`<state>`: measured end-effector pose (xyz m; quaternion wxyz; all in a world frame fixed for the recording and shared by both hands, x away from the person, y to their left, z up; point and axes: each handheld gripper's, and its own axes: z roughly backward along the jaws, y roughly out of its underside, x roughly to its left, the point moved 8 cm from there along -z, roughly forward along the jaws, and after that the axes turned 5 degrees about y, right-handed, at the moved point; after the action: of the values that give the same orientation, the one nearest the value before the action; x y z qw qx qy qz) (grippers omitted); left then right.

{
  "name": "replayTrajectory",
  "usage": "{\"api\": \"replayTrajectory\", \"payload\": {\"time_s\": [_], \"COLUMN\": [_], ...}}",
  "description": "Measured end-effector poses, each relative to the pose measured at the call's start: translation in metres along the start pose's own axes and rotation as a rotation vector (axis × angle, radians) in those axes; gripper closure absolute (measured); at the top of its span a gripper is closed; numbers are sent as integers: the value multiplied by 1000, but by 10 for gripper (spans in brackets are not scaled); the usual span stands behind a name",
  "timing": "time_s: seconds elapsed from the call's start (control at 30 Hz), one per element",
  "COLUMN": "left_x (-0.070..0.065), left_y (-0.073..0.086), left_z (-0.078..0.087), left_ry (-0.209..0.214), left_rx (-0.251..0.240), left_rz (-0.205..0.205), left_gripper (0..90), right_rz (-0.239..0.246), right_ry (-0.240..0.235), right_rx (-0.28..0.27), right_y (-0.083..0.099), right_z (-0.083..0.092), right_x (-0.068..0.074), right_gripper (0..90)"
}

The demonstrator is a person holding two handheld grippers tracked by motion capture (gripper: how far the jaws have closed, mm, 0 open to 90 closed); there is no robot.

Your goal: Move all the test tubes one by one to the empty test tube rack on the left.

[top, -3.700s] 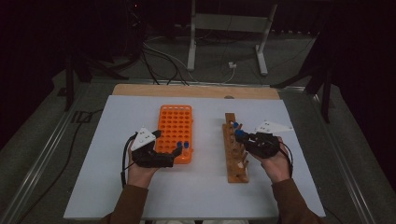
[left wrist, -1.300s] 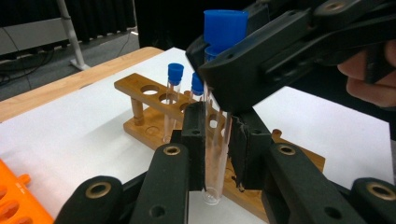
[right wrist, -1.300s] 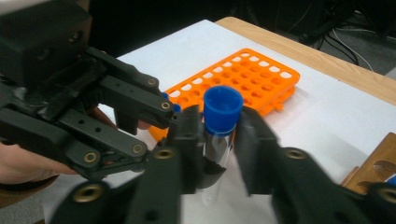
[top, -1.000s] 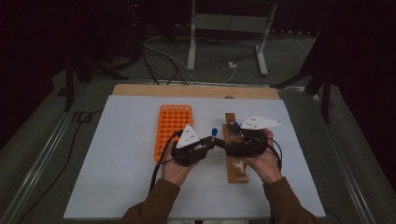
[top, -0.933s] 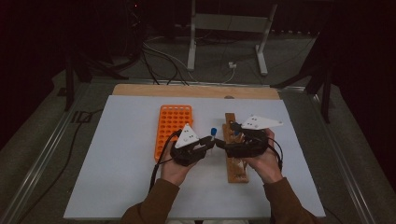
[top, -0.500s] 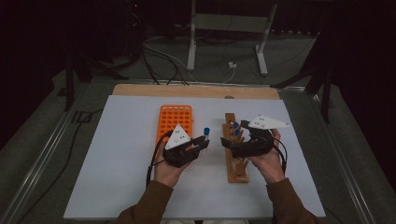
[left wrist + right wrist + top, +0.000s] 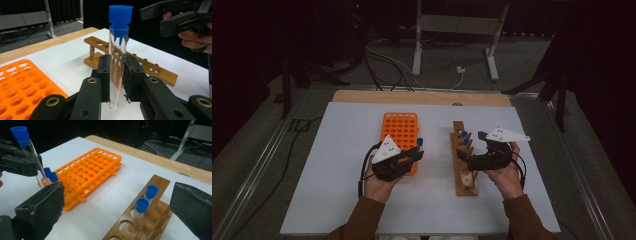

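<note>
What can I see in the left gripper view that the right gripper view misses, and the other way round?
Left gripper view alone: the left gripper shut on the test tube, seen close up between its pads, and the person's other hand. Right gripper view alone: the right gripper with jaws wide apart, two capped tubes standing in the wooden rack. Both: the orange rack, the wooden rack, the held tube.
</note>
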<state>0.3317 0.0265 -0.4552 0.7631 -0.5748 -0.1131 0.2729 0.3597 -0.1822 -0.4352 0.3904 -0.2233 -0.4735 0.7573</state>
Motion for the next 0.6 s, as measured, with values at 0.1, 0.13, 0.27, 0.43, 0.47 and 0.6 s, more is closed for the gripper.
{"api": "replayTrajectory", "payload": {"time_s": [0.1,0.13,0.27,0.43,0.47,0.6], "left_x": [2,3,7,12,13,16], "left_y": [4,5,8,11,12,15], "left_z": [4,5,10,15,16,21], "left_ry": [-3,-5,-15,-28,-29,-37], "left_rx": [4,5,3,3,4,11], "left_rz": [-1,2,10,14,18,19], "left_gripper": [782,782,782,782,782,782], "right_rz": [-7,-10,-17,-29,-30,-40], "right_ry": [5,9,11,14,14,15], "right_rx": [0,0,0,-3,-6,-13], "right_y": [3,5,8,12,12,15], "right_z": [1,2,4,7,8,11], "right_x": [-3,-4,-7,-10,-10,-12], "right_gripper": [0,0,0,0,0,0]}}
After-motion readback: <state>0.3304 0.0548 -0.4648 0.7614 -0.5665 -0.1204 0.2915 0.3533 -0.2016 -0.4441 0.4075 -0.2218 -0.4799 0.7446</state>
